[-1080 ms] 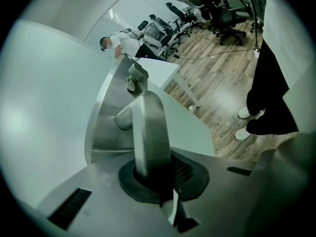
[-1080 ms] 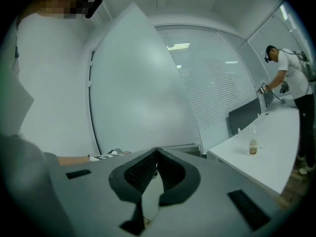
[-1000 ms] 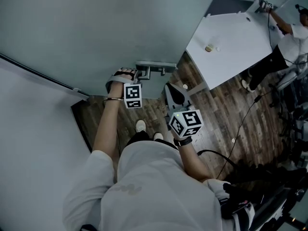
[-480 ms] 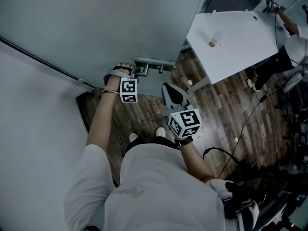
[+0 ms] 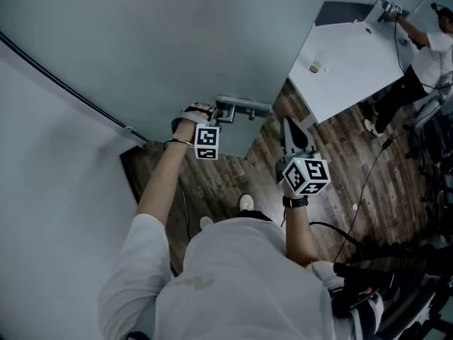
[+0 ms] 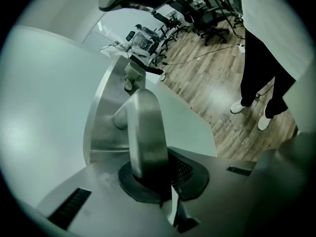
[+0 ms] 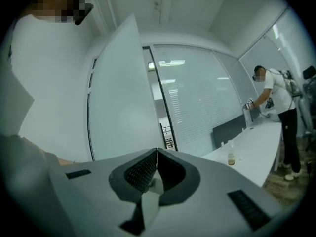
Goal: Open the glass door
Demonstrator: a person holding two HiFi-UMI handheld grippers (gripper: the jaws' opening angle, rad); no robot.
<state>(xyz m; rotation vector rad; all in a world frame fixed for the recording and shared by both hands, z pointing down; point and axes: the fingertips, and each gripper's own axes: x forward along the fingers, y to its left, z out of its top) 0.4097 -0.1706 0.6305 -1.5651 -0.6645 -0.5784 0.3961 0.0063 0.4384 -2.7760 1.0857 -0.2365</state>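
Note:
The frosted glass door [image 5: 163, 41] fills the upper left of the head view, and its metal lever handle [image 5: 244, 106] sticks out at the door's edge. My left gripper [image 5: 216, 116] is shut on that handle. In the left gripper view the steel lever [image 6: 145, 132] runs down between the pads, with its mounting plate [image 6: 101, 127] behind it. My right gripper [image 5: 291, 137] hangs free to the right of the handle, shut, with nothing in it. In the right gripper view its tips [image 7: 157, 153] meet in front of the door panel [image 7: 121, 98].
A white table [image 5: 354, 62] with a small bottle [image 5: 315, 67] stands at the upper right, and another person [image 5: 425, 48] works at its far end. Cables trail over the wooden floor [image 5: 354, 168]. Office chairs [image 6: 197, 9] stand further off.
Both grippers have shifted right in the head view. The left stays clamped on the handle, which moved with it. The right one has risen and swung away from the body.

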